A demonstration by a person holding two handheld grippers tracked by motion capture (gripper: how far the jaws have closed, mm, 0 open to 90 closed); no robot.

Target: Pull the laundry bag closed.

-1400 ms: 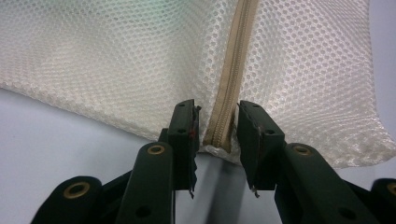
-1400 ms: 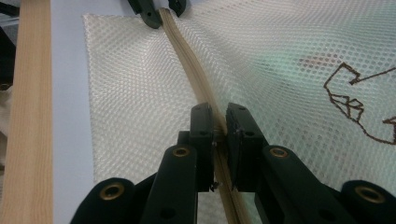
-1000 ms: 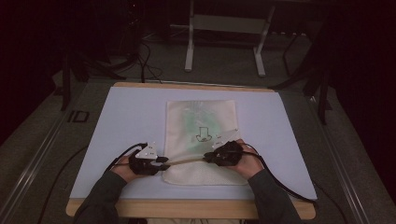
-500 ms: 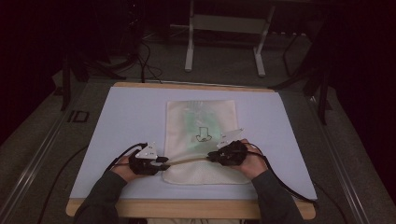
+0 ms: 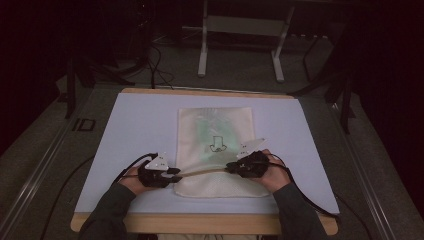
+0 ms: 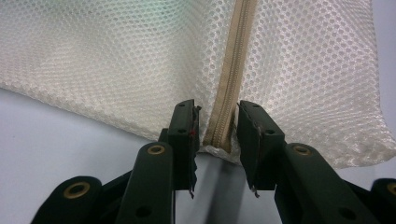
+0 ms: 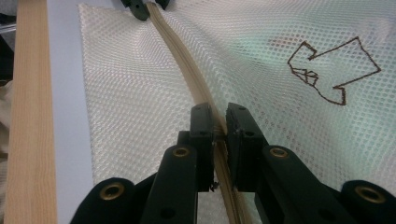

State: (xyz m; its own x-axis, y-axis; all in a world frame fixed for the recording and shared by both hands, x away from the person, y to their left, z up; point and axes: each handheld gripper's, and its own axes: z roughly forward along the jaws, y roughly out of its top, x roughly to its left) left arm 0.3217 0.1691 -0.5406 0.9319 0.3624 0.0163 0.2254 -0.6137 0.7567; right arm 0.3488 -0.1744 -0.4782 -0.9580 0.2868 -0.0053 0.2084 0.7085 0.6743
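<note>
A cream mesh bag (image 5: 215, 125) with a brown arrow drawing (image 5: 217, 143) lies flat on the pale mat (image 5: 135, 130). Its tan zipper (image 5: 202, 172) runs across the near part of the bag. My left gripper (image 5: 175, 175) is at the bag's left edge. In the left gripper view it (image 6: 217, 126) is shut on the zipper's end (image 6: 219, 133). My right gripper (image 5: 231, 167) sits farther right along the same zipper. The right gripper view has it (image 7: 218, 123) shut on the zipper (image 7: 180, 60), which rises slightly off the mat between the two grippers. The left gripper (image 7: 142, 7) shows at the zipper's far end there.
The table's wooden front edge (image 5: 200, 222) lies just behind both hands. Bare mat flanks the bag on both sides. A metal stand (image 5: 240, 45) and cables (image 5: 155, 65) sit on the floor beyond the table. Each gripper's cable trails toward the near edge.
My right gripper has shifted slightly to the right along the zipper. The left gripper has stayed where it was.
</note>
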